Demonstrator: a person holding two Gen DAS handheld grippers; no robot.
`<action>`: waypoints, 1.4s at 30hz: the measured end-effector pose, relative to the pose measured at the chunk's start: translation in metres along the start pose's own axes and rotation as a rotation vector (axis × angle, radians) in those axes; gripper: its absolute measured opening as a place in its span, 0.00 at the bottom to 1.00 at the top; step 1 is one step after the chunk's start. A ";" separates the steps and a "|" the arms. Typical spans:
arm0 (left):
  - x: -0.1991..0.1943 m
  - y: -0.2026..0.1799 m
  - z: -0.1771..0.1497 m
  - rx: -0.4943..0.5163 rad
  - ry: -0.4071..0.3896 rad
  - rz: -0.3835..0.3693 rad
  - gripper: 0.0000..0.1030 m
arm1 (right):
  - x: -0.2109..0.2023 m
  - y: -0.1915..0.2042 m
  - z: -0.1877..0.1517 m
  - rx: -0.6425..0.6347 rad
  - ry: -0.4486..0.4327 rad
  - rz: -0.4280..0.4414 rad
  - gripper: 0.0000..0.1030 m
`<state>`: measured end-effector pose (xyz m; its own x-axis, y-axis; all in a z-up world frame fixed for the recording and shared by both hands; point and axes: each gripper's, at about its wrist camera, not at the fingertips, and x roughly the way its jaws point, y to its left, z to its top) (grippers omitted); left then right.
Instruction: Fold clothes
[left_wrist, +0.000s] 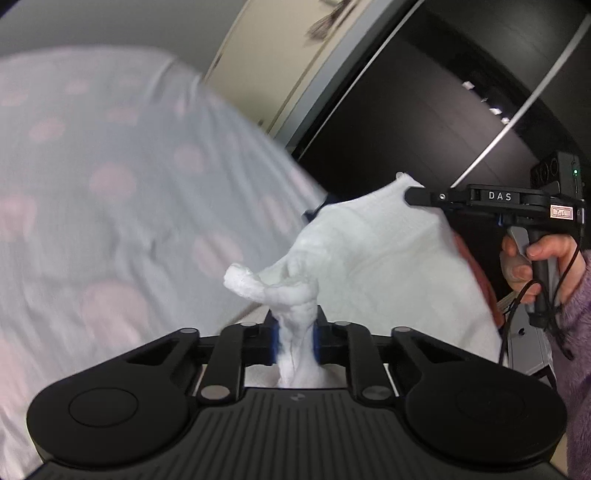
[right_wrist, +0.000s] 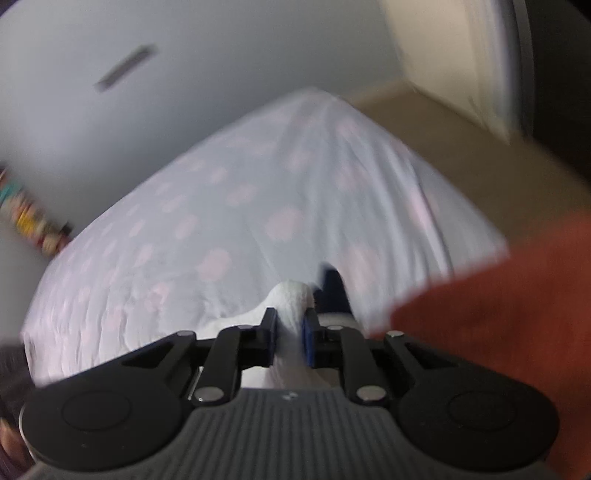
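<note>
Left gripper (left_wrist: 295, 328): closest thing in the left wrist view; we've got its jaws clamped on a bunched-up corner of the white garment (left_wrist: 369, 251), blue pads pressed in from both sides.

Garment at the left jaws: the fabric runs straight up through the gap, twists, and a little rolled tuft flops out to the left just past the fingertips.

Right gripper (right_wrist: 290, 332): same deal in its own view — jaws closed on a fold of the white cloth (right_wrist: 291, 295), which pokes up in a rounded lump just beyond the pads.

Garment overall: held up in the air, stretched between our two grippers, not lying on anything we can see.

Right gripper from the side (left_wrist: 413, 195): pinching the garment's top edge; the hand (left_wrist: 532, 266) in a fuzzy purple sleeve (left_wrist: 576, 332) is wrapped round the handle.

Red-orange cloth (right_wrist: 498, 306): big blur at the right of the right wrist view, and we can't tell what it belongs to.

Bed (right_wrist: 240, 206): farther back, pale sheet with pink dots — pretty motion-blurred.

Dark wardrobe (left_wrist: 424, 110): behind everything on the right.
</note>
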<state>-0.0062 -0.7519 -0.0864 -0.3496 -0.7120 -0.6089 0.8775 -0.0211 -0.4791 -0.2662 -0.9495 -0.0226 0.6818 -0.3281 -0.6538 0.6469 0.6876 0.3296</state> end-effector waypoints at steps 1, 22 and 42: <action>-0.003 -0.003 0.000 0.021 -0.011 0.001 0.12 | -0.006 0.009 0.002 -0.073 -0.018 0.001 0.15; 0.007 0.031 -0.013 -0.070 0.043 0.079 0.35 | 0.039 -0.024 -0.015 -0.045 0.029 -0.206 0.27; -0.026 -0.151 -0.074 0.275 0.102 0.068 0.24 | -0.127 0.033 -0.132 -0.109 -0.099 -0.230 0.21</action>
<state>-0.1542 -0.6783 -0.0450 -0.3060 -0.6441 -0.7010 0.9511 -0.1752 -0.2542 -0.3772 -0.7996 -0.0187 0.5546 -0.5415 -0.6318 0.7516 0.6519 0.1011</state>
